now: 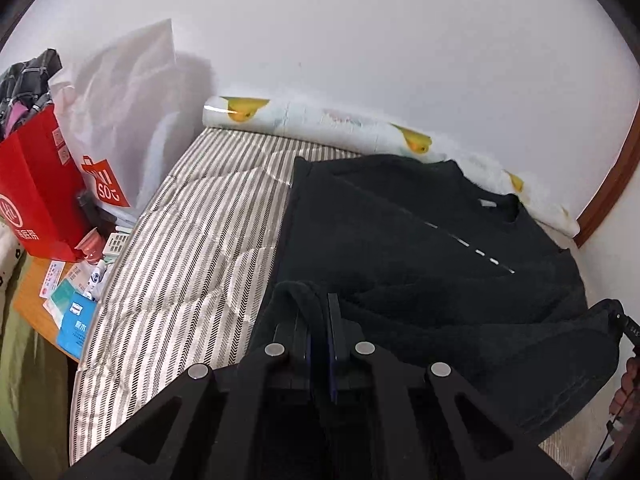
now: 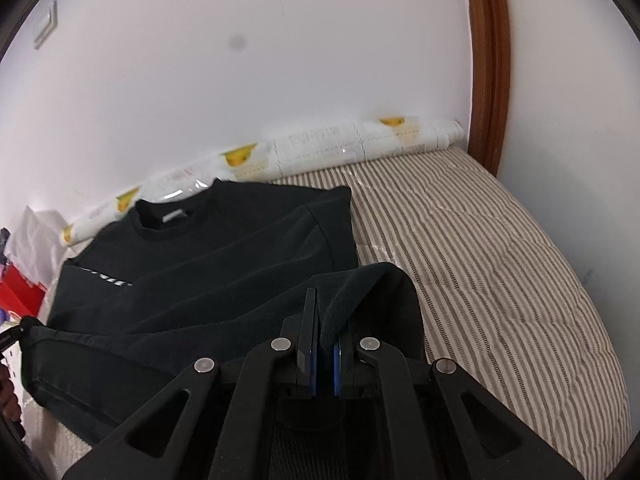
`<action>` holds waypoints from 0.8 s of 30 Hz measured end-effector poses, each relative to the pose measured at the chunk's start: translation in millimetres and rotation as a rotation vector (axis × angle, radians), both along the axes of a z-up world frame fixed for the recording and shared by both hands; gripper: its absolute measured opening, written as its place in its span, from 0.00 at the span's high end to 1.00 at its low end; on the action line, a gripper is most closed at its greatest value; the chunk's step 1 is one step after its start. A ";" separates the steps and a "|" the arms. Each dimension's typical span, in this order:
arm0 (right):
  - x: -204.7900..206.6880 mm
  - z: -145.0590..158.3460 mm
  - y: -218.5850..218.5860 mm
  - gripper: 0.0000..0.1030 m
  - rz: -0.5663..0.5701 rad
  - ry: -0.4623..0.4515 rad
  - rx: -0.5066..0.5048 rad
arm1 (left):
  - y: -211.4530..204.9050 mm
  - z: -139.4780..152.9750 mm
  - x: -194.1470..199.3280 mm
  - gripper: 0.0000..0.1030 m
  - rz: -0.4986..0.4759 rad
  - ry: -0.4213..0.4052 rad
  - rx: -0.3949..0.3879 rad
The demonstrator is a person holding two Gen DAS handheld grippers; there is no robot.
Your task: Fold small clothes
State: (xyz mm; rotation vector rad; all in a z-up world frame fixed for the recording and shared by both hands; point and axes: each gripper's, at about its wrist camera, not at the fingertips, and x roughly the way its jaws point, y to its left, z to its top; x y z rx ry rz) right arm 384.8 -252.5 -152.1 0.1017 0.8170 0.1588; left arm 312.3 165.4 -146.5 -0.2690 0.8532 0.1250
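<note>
While you judge progress, read near to far.
Left gripper (image 1: 319, 312): clamped on the hem corner.
Right gripper (image 2: 325, 316): pinching the other hem corner.
Black sweatshirt (image 2: 224, 240): on the striped mattress (image 2: 500, 260), sleeves apparently folded in, hem lifted toward the collar (image 2: 160, 220).
Left: bottom fold, probably one more.

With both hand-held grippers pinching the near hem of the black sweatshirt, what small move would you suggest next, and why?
Probably carry the hem forward toward the collar. The left hand-held gripper and right hand-held gripper each clamp a lifted bottom corner of the sweatshirt, whose upper part lies flat on the striped bed, sleeves already folded in.
</note>
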 end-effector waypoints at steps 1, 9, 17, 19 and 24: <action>2.6 -4.1 0.6 0.95 -0.001 0.009 -0.004 | -0.6 -1.7 1.9 0.94 -0.003 0.007 0.003; 6.3 -13.2 -1.2 0.86 -0.033 0.073 -0.011 | 0.3 -4.4 0.4 0.91 -0.014 0.024 -0.002; -43.2 0.3 -16.1 0.59 -0.053 0.043 -0.048 | -4.9 8.3 -25.1 0.62 -0.012 0.034 0.003; -59.7 4.6 -18.3 0.54 -0.058 0.021 -0.070 | -8.1 11.8 -38.0 0.62 -0.027 0.031 0.008; -96.1 8.4 -23.8 0.45 -0.051 0.023 -0.078 | -3.2 16.5 -73.1 0.57 -0.019 0.024 -0.035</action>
